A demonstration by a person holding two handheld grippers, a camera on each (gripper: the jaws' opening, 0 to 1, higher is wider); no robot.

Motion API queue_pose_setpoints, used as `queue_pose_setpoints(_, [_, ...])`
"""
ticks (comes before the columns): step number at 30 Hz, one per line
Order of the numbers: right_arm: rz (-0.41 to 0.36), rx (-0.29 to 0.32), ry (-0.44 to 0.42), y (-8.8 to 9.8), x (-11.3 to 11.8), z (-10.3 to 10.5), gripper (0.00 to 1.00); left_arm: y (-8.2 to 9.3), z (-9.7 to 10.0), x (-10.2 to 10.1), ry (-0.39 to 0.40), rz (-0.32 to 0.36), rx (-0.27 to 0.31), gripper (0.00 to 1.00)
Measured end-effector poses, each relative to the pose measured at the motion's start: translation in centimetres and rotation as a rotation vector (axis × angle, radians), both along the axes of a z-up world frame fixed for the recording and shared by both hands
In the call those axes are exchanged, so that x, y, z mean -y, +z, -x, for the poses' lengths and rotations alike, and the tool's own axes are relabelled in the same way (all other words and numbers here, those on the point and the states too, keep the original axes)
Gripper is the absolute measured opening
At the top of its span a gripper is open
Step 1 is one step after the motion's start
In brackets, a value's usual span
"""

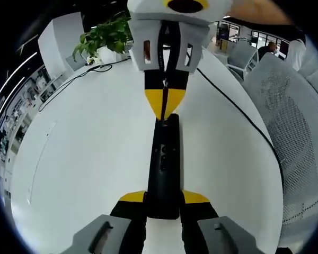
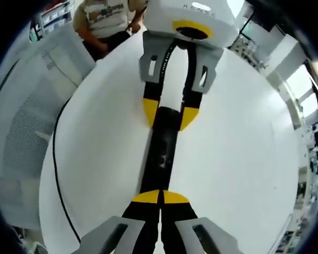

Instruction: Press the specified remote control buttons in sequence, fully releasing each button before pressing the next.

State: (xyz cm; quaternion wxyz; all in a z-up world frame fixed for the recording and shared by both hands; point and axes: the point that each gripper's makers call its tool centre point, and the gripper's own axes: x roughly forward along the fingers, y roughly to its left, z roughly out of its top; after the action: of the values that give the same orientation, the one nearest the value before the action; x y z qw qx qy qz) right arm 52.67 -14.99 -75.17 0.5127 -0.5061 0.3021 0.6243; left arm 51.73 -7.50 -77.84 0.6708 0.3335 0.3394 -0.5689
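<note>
A slim black remote (image 1: 164,159) lies lengthwise on the white table (image 1: 85,159). My left gripper (image 1: 164,198) is shut on its near end, one yellow-tipped finger on each long side. My right gripper (image 1: 164,108) comes in from the top of the left gripper view, its jaws shut together and its tip touching the remote's far end. In the right gripper view the shut right gripper (image 2: 160,197) rests its tip on the end of the remote (image 2: 161,153), just short of the small buttons at its middle. The left gripper (image 2: 169,115) clamps the opposite end.
A black cable (image 1: 238,114) runs across the table toward a potted plant (image 1: 106,37) at the far edge. A white mesh chair (image 1: 291,121) stands beside the table. A person (image 2: 108,21) stands past the table's end, near another mesh chair (image 2: 21,121).
</note>
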Motion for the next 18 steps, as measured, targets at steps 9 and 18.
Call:
queue_pose_setpoints(9, [-0.029, 0.030, -0.016, 2.0, -0.2, -0.4, 0.00, 0.0, 0.0, 0.0, 0.001, -0.002, 0.003, 0.23])
queue_pose_setpoints(18, [-0.027, 0.035, -0.001, 2.4, -0.3, 0.1, 0.00, 0.0, 0.0, 0.1, 0.000, -0.001, 0.001, 0.23])
